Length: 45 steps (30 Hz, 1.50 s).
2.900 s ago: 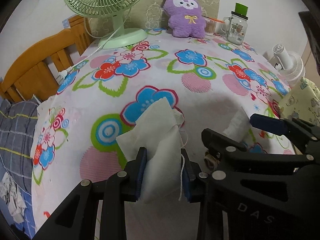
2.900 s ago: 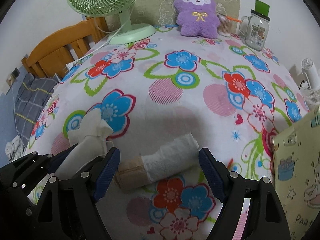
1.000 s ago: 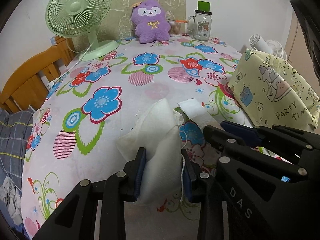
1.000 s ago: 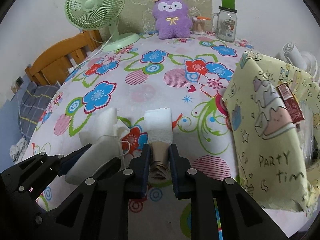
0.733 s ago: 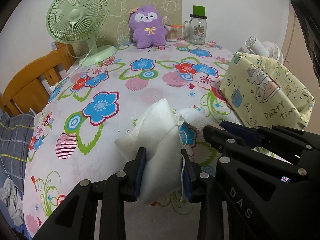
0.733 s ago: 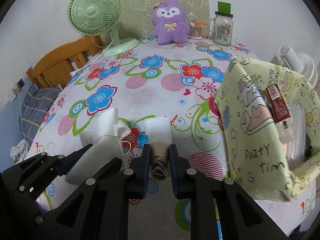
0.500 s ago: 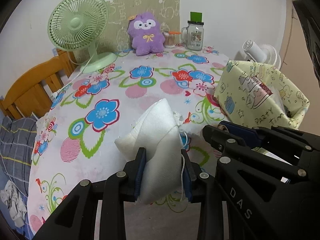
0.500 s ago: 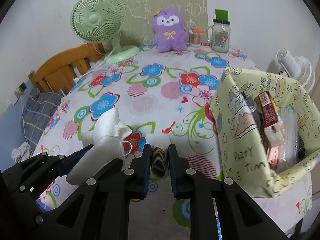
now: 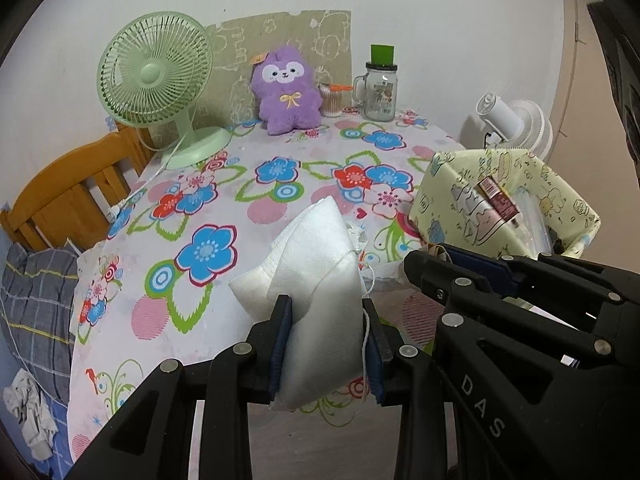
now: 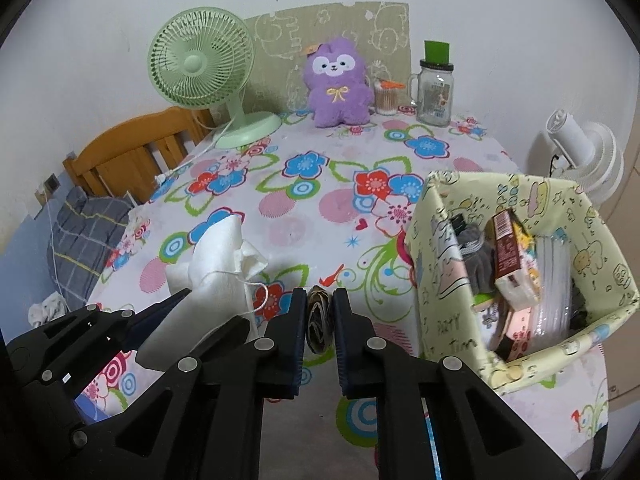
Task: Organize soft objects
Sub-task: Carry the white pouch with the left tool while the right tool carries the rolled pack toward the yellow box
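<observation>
My left gripper [image 9: 325, 338] is shut on a white cloth pouch [image 9: 316, 280] with a loose thread, held above the floral tablecloth [image 9: 224, 208]; the pouch also shows in the right wrist view [image 10: 216, 280]. My right gripper [image 10: 319, 318] is shut on the beige end of a rolled cloth [image 10: 319, 320], seen end-on between the blue pads. A yellow "Party Time" fabric box [image 10: 448, 312] stands to the right, open at the top, with a grey cloth, a brown packet and plastic inside. It also shows in the left wrist view [image 9: 472, 208].
A green desk fan [image 10: 204, 64], a purple plush toy [image 10: 338, 84], a cotton swab holder [image 10: 386, 98] and a glass mug jar [image 10: 434, 88] stand at the table's far edge. A wooden chair [image 10: 128, 156] is at the left, a white fan [image 10: 584, 148] at the right.
Both grippers have risen and pulled back from the table with their cloths. The right gripper closed on the rolled cloth and lifted it. The yellow box's open top has come into view.
</observation>
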Available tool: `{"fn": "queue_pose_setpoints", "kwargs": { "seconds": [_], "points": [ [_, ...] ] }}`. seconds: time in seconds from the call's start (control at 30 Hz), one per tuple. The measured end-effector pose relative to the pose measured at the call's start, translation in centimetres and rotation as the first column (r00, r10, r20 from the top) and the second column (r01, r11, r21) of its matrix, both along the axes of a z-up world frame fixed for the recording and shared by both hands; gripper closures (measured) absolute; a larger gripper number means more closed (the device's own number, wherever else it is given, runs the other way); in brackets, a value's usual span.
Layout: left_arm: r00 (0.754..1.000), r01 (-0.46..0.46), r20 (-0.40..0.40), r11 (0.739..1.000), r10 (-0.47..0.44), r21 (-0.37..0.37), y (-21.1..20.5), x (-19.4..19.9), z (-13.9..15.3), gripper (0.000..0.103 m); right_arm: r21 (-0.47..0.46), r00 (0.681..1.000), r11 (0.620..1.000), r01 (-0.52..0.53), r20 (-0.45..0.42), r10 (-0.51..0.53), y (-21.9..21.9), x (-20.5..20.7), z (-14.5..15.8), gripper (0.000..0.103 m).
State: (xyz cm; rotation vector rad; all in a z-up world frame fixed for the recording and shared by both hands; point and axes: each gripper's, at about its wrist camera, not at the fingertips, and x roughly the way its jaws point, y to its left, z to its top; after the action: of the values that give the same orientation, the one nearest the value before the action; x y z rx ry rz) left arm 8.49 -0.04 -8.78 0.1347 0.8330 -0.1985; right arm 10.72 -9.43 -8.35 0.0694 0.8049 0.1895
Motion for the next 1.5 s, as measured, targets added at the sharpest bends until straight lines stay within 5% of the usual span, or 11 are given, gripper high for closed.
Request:
{"fn": "queue_pose_setpoints", "kwargs": {
  "seconds": [0.87, 1.5],
  "points": [
    [0.990, 0.081, 0.116, 0.997, -0.079, -0.011, -3.9, 0.4, 6.9, 0.070, -0.006, 0.989, 0.996, 0.091, 0.117, -0.090, -4.7, -0.4, 7.1, 0.087],
    [0.978, 0.165, 0.130, 0.986, -0.162, -0.014, -10.7, 2.5, 7.9, 0.070, 0.002, 0.977, 0.984, 0.177, 0.123, -0.176, -11.9, 0.7, 7.4, 0.087]
  ]
}}
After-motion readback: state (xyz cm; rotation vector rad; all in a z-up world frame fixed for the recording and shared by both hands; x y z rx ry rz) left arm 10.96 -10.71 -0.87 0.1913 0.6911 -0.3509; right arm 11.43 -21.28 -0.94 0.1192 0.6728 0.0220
